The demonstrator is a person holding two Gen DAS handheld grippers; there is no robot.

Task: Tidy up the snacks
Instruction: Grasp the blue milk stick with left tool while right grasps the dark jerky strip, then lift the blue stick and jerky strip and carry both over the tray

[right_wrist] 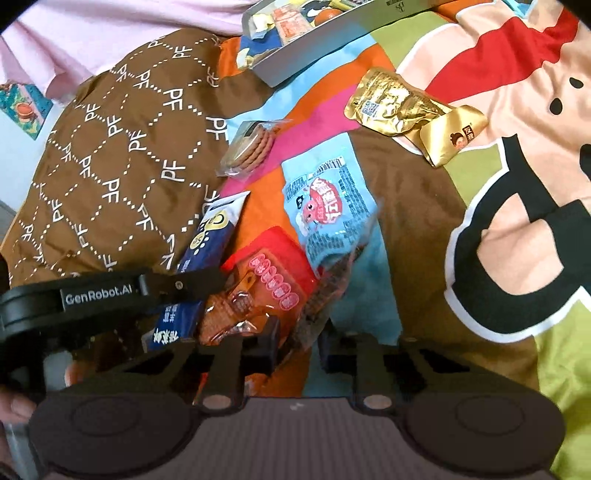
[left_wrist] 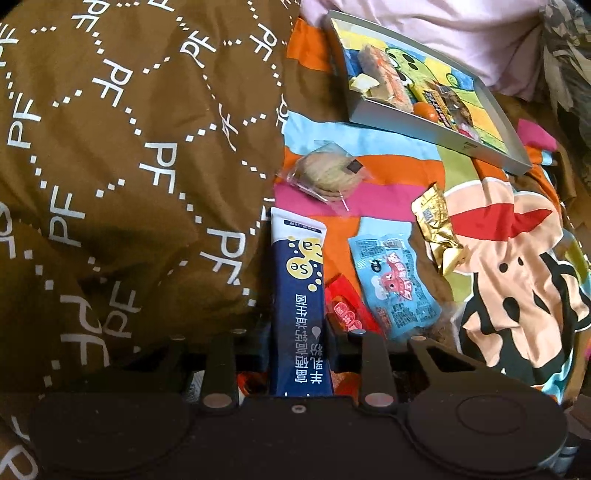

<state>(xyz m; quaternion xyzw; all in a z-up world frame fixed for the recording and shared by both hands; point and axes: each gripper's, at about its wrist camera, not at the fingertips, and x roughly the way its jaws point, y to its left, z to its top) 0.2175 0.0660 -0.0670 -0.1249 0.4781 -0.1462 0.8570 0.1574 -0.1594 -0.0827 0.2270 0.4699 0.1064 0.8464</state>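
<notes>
Blue sachet (left_wrist: 299, 295) is being clamped between the left gripper (left_wrist: 298, 332) jaws. Red packet (right_wrist: 266, 280) is being pinched by the right gripper (right_wrist: 295, 343) jaws — light-blue pouch (right_wrist: 328, 210) lying just beyond.

A brown quilt (left_wrist: 122, 177) printed with white "PF" letters bunches up beside my view, lying over a bright cartoon bedsheet (right_wrist: 517, 206). A pale pink pillow (left_wrist: 461, 33) sits beyond them.
</notes>
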